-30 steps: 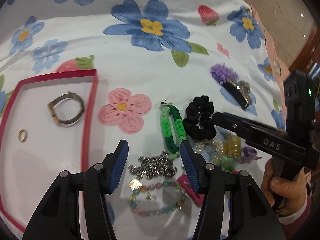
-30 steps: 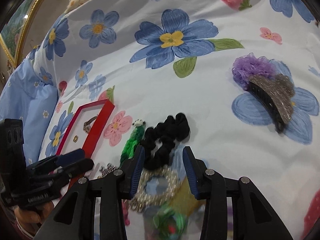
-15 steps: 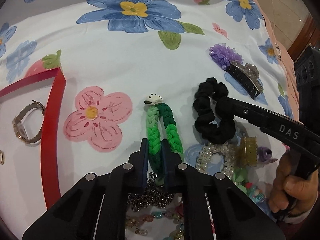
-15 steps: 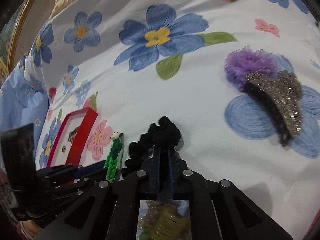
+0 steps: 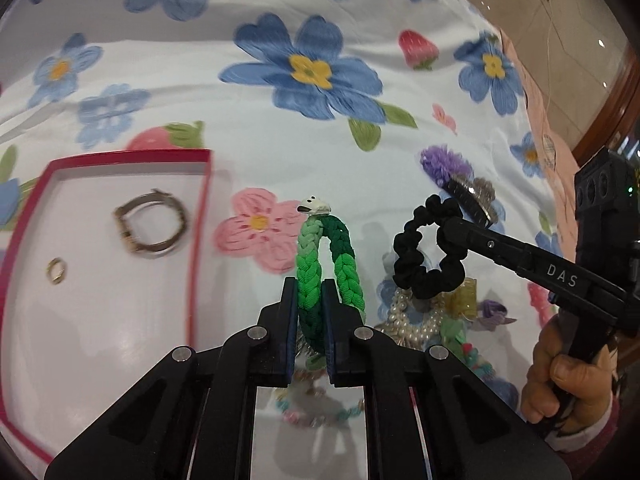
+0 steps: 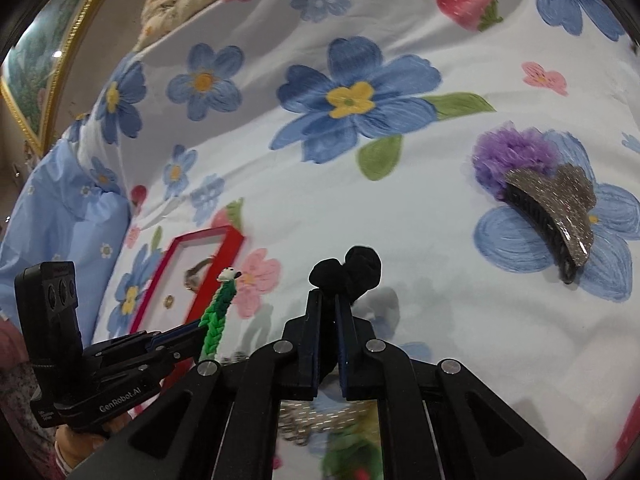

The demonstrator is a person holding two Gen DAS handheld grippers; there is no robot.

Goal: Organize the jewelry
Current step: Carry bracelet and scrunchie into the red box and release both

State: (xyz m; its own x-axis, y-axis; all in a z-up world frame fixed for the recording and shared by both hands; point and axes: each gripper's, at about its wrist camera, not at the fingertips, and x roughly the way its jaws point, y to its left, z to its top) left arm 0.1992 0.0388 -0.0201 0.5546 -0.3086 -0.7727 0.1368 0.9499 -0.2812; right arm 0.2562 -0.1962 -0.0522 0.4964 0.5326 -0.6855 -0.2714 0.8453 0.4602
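My left gripper (image 5: 309,292) is shut on a green braided bracelet (image 5: 326,264) with a small white charm and holds it above the flowered cloth; it also shows in the right wrist view (image 6: 218,316). My right gripper (image 6: 328,308) is shut on a black scrunchie (image 6: 348,274), lifted off the cloth, also seen in the left wrist view (image 5: 430,254). A red-rimmed white tray (image 5: 200,240) at the left holds a watch (image 5: 152,224) and a gold ring (image 5: 56,270).
A pile of jewelry lies below the grippers: a pearl bracelet (image 5: 408,316), a yellow claw clip (image 5: 464,300), a beaded bracelet (image 5: 320,412). A purple scrunchie (image 6: 512,156) and a glittery black hair claw (image 6: 560,216) lie at the right.
Both grippers closed, the left on the green bracelet, the right on the black scrunchie, and then lifted them off the cloth. The left gripper drew back toward the tray.
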